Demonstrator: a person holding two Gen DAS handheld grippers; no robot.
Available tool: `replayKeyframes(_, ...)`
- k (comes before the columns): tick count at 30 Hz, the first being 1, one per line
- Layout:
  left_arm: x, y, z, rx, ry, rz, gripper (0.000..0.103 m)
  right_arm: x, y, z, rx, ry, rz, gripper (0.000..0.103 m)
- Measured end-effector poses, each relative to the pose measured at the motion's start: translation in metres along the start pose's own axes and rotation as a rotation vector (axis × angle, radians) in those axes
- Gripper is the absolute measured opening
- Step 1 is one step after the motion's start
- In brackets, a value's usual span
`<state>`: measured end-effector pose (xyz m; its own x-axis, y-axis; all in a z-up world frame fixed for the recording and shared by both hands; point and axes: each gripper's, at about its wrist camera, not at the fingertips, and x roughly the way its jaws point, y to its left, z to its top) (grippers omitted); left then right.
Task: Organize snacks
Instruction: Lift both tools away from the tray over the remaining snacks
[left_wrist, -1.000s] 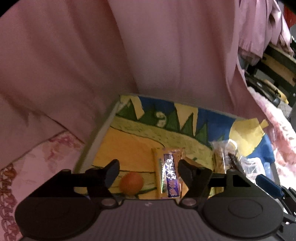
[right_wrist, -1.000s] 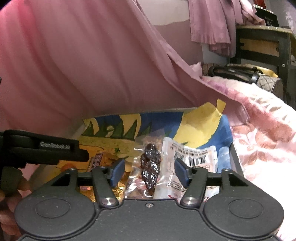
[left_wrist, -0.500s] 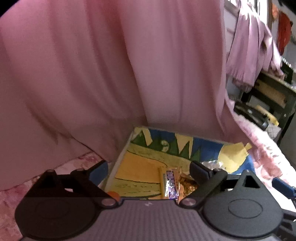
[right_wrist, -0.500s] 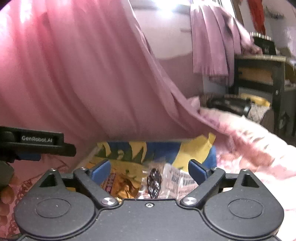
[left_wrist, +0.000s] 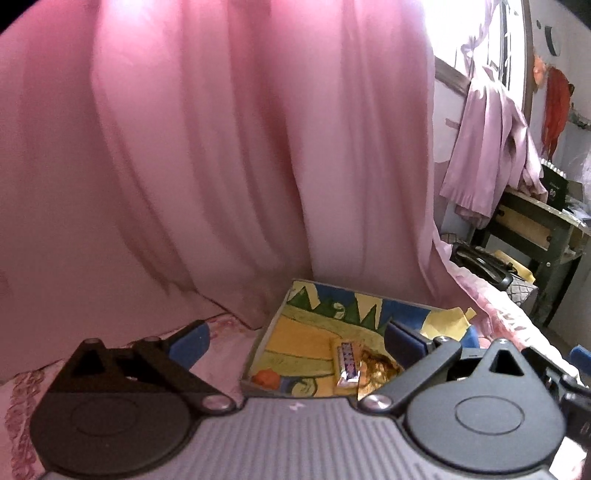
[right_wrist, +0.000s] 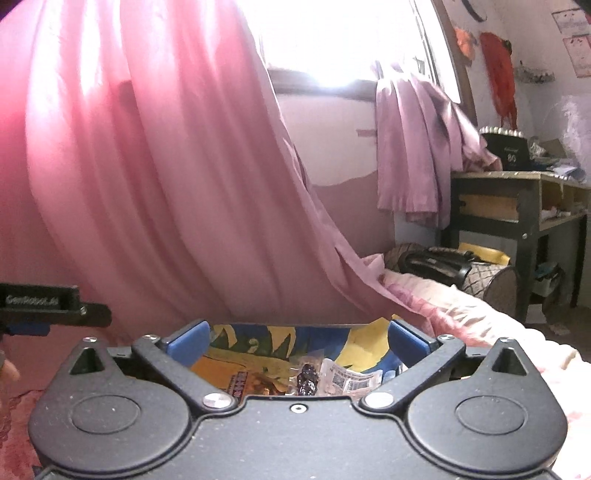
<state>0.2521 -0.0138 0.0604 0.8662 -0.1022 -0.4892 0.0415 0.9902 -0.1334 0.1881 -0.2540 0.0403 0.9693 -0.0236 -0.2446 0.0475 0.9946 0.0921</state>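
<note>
Both my claws have just been opening, nothing between them; left gripper (left_wrist: 295, 341) and right gripper (right_wrist: 299, 334) spread wide above the tray (left_wrist: 258, 360); snacks (left_wrist: 347, 363) lie inside.

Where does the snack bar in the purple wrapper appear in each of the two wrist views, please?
Left wrist view: the purple-wrapped snack bar lies lower centre-right on the painted tray, beside a gold foil packet.
Right wrist view: only its end shows, low and left of centre, just above the tool's body.
Shared landmark: the painted tray's yellow and blue picture, in front of the pink curtain.
</note>
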Motion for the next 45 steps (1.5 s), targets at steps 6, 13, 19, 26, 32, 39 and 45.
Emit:
replayKeyframes(6,-0.040,0.004,-0.026,0.035,-0.027,0.024,0.103,-0.038,0.004,-0.010,-0.018,-0.015,-0.007,0.102)
replayKeyframes(13,-0.074,-0.003,-0.061,0.133,-0.046,0.050,0.103,-0.072,0.013,-0.026,-0.058,-0.002,-0.006,0.102)
replayKeyframes(19,-0.094,-0.001,-0.087,0.149,-0.034,0.059,0.103,-0.095,0.023,-0.043,-0.076,0.044,0.024,0.102)
replayKeyframes(26,-0.105,0.005,-0.111,0.201,-0.030,0.130,0.103,-0.102,0.035,-0.062,-0.084,0.114,0.042,0.102)
replayKeyframes(32,-0.101,0.014,-0.121,0.177,0.050,0.192,0.103,-0.099,0.040,-0.072,-0.076,0.179,0.052,0.102)
replayKeyframes(39,-0.089,0.020,-0.124,0.168,0.142,0.251,0.103,-0.088,0.041,-0.079,-0.065,0.253,0.056,0.102)
replayKeyframes(45,-0.073,0.028,-0.125,0.140,0.239,0.250,0.103,-0.079,0.047,-0.087,-0.077,0.313,0.076,0.102)
